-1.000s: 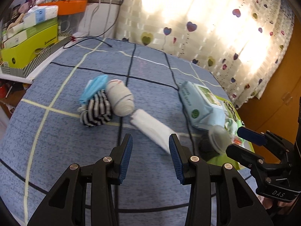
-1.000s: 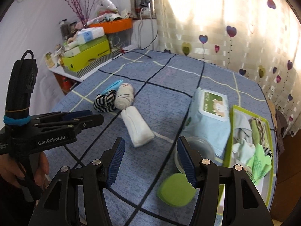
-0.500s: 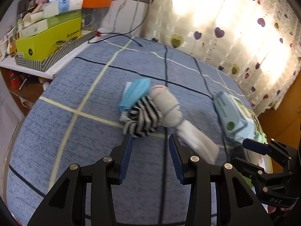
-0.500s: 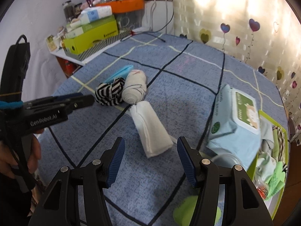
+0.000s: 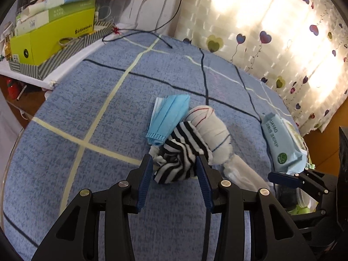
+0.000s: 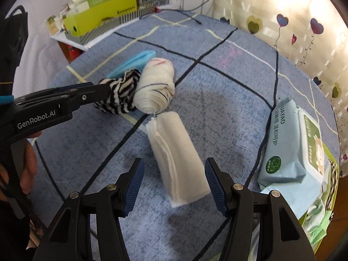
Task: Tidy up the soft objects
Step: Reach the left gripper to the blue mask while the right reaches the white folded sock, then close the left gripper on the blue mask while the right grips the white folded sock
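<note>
Blue checked bedspread (image 6: 217,100); green tray (image 6: 332,208) holds cloths; both claws gape, gripping nothing.

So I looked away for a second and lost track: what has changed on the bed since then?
Both grippers have come down closer. The left gripper, jaws just opened a little wider, now brackets the striped sock; the right gripper now straddles the folded white cloth. Neither is gripping yet. The blue mask, white sock roll and wipes pack lie where they were.
</note>
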Demonstrator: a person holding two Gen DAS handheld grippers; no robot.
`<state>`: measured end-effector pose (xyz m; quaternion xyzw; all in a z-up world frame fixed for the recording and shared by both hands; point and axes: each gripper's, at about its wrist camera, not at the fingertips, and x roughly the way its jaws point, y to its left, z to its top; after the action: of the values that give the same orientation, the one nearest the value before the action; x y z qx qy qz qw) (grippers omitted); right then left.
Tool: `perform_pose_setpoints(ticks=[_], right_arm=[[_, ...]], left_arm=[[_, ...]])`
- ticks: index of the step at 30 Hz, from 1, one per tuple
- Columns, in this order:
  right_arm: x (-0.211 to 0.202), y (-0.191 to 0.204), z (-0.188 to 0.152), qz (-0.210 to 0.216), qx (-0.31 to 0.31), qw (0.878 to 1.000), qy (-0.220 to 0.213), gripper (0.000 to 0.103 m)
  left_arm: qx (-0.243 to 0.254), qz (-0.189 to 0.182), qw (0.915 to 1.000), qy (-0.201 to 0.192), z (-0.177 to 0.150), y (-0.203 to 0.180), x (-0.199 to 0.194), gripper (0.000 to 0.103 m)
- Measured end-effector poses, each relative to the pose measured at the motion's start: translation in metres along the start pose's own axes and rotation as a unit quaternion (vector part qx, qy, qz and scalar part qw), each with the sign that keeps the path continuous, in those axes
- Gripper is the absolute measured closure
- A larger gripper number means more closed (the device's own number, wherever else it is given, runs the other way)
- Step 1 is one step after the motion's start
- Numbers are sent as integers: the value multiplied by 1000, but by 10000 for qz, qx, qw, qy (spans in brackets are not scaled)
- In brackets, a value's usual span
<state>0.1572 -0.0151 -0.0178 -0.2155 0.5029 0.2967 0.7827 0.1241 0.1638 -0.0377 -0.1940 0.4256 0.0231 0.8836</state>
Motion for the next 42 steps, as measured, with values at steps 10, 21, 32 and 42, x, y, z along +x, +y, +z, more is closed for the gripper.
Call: perform_pose_setpoints(ticks=[10, 21, 32, 42], right_arm=[[25, -6, 5, -138, -49, 9993, 354, 46], [18, -4, 4, -130, -205, 9996, 173, 75], [2, -5, -7, -48, -136, 9999, -42, 75], [-18, 3, -24, 75, -91, 9997, -228, 75]], left_arm=[[-267, -5, 9993, 273, -4, 6, 20, 59], [-363, -180, 9987, 319, -9, 1, 22, 78], [-302, -188, 9992, 205, -30, 6, -7, 89], [320, -358, 9982, 362, -63, 5, -37, 89]])
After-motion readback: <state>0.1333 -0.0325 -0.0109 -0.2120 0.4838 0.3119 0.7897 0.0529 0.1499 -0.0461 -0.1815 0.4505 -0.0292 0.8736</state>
